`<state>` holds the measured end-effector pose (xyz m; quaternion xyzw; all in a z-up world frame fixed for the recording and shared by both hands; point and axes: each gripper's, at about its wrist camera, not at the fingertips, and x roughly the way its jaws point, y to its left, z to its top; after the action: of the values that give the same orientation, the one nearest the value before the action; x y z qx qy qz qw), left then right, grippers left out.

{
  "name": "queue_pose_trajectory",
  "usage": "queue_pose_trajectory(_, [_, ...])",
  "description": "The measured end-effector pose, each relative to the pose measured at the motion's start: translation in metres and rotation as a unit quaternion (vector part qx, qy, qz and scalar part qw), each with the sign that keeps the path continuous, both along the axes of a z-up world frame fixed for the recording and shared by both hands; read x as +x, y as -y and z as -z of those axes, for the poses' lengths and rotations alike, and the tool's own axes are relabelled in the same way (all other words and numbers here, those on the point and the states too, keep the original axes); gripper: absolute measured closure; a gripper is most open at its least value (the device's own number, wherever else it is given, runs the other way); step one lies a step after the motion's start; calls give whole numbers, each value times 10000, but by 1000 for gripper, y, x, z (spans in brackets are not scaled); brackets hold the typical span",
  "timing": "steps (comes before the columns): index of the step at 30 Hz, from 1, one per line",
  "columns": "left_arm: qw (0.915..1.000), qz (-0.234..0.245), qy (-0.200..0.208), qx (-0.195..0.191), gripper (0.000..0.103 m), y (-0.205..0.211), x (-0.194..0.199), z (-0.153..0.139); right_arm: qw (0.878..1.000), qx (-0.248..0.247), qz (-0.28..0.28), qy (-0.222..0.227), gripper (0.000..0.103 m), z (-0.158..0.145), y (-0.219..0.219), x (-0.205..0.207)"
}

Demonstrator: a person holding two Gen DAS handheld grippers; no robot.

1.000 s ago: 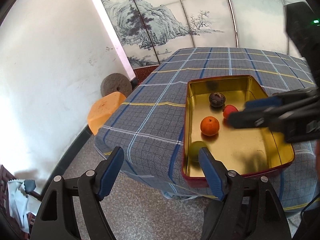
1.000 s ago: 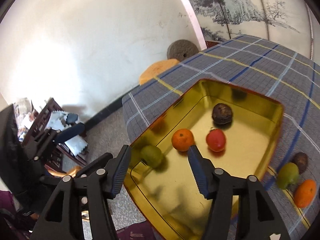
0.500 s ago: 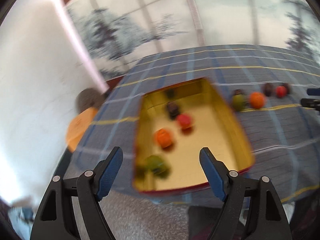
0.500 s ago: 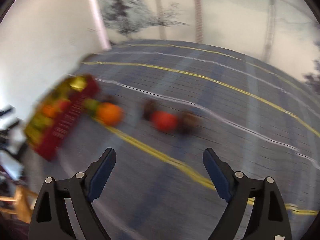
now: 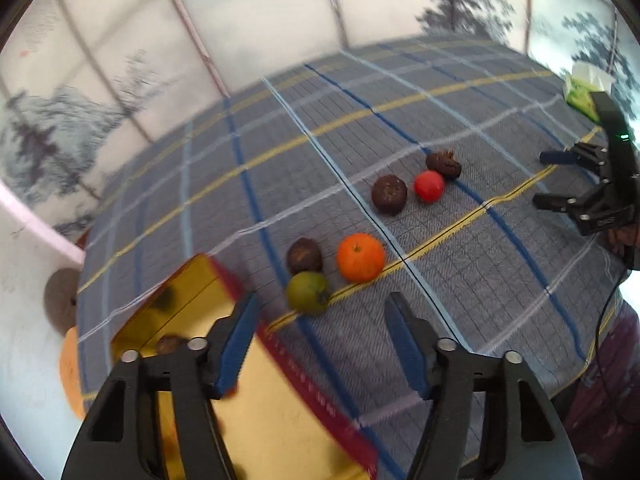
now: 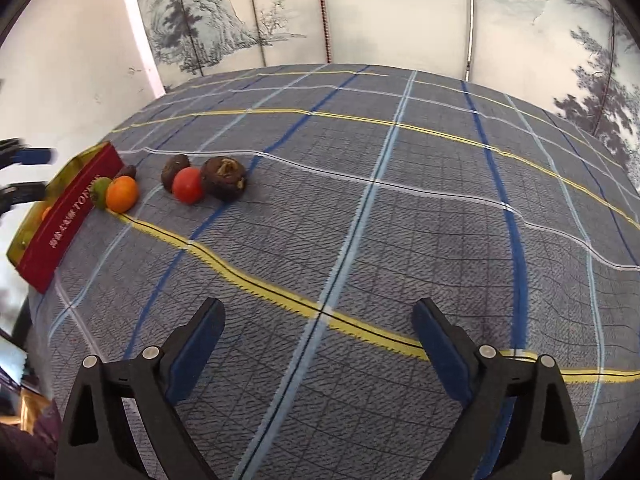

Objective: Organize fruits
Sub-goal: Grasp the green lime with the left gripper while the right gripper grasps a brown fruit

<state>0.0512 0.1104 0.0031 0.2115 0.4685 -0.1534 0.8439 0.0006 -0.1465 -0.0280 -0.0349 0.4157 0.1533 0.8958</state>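
Observation:
Several loose fruits lie in a row on the checked tablecloth: a green fruit [image 5: 308, 292], a dark one [image 5: 304, 256], an orange [image 5: 360, 258], another dark one [image 5: 389, 194], a red one [image 5: 429, 186] and a dark one [image 5: 443, 163]. My left gripper [image 5: 322, 320] hovers just short of the green fruit, over the rim of the gold tin [image 5: 280, 420]; its jaws are closing with no fruit between them. My right gripper [image 6: 318, 320] is opening wide over bare cloth, far from the red fruit [image 6: 188, 185] and orange [image 6: 122, 194]. The tin's red side [image 6: 68, 216] shows at the left.
A green and white packet [image 5: 586, 88] lies at the far right of the table. A painted screen [image 6: 320, 12] stands behind the table. An orange stool [image 5: 70, 368] and a round stone [image 5: 60, 300] sit on the floor past the table's left end.
Both views have swung from the tin to the loose fruits. The right gripper left the tin, moved right and spread wider. The left jaws have narrowed.

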Motion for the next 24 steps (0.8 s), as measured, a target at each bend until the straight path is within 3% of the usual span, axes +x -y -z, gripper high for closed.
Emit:
queue_pose_trajectory(4, [9969,556,-517,203,45,7,26,25,9997,233,7,38,9,0,6,-4])
queue_pose_trajectory(8, [9924,751,-803,559,45,6,44,45,9995,314,-53,24,9,1,6,-2])
queue_pose_trajectory(12, [9889,783,-1206,382,46,0,58,58,9992,391,-85,52,9,0,7,-4])
queue_pose_trajectory(14, [9865,832,-1324,478,53,2,58,68,9991,409,-83,31,8,1,7,-3])
queue_pose_trajectory(17, [9909,747,-970,564,68,6,52,67,9991,418,-88,6,8,2,8,-3])
queue_pose_trajectory(22, [9984,75,-511,247,68,6,23,50,9991,417,-92,-9,8,2,7,-2])
queue_pose_trajectory(24, [9987,-246,-427,-159,68,1,5,38,9991,403,-92,-17,8,2,7,-1])
